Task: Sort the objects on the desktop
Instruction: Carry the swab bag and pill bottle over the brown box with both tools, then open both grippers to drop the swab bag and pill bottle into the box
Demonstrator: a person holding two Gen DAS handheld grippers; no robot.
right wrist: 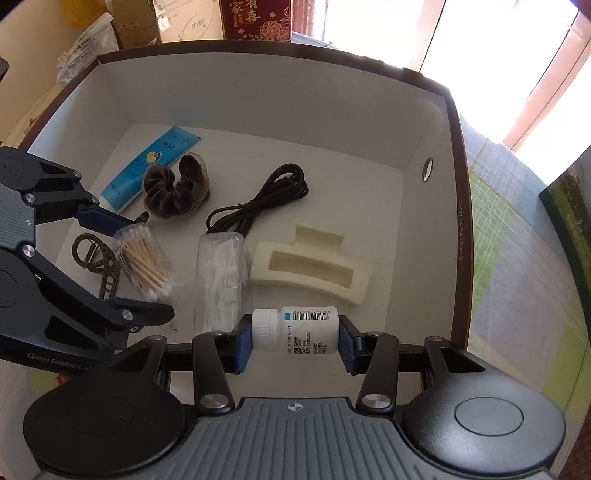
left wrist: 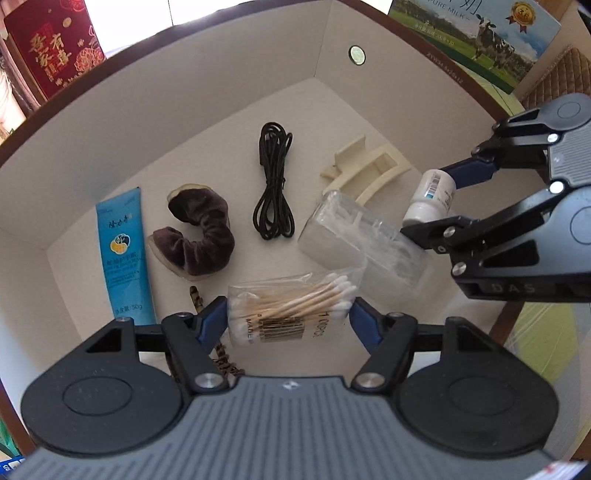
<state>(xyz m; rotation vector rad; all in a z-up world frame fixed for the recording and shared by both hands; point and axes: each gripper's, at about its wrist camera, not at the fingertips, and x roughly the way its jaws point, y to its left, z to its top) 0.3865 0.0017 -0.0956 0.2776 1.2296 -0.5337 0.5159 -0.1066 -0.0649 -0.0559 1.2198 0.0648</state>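
Both grippers hang over an open white-lined box (left wrist: 207, 122) (right wrist: 258, 99). My left gripper (left wrist: 288, 317) (right wrist: 142, 258) is shut on a clear pack of cotton swabs (left wrist: 295, 308) (right wrist: 146, 258), held above the box floor. My right gripper (right wrist: 293, 336) (left wrist: 430, 197) is shut on a small white pill bottle (right wrist: 295, 330) (left wrist: 430, 197), gripped end to end and lying sideways. Inside the box lie a blue tube (left wrist: 123, 254) (right wrist: 147, 168), a brown scrunchie (left wrist: 199, 234) (right wrist: 175, 190), a black cable (left wrist: 273, 184) (right wrist: 258, 201), a cream hair claw (left wrist: 365, 170) (right wrist: 310, 264) and a clear plastic case (left wrist: 362, 243) (right wrist: 221, 277).
A patterned hair clip (right wrist: 98, 264) (left wrist: 218, 350) lies under the left gripper. A red gift box (left wrist: 51, 48) (right wrist: 255, 18) and a milk carton (left wrist: 476, 37) stand beyond the box walls. A checked cloth (right wrist: 517, 258) covers the surface to the right.
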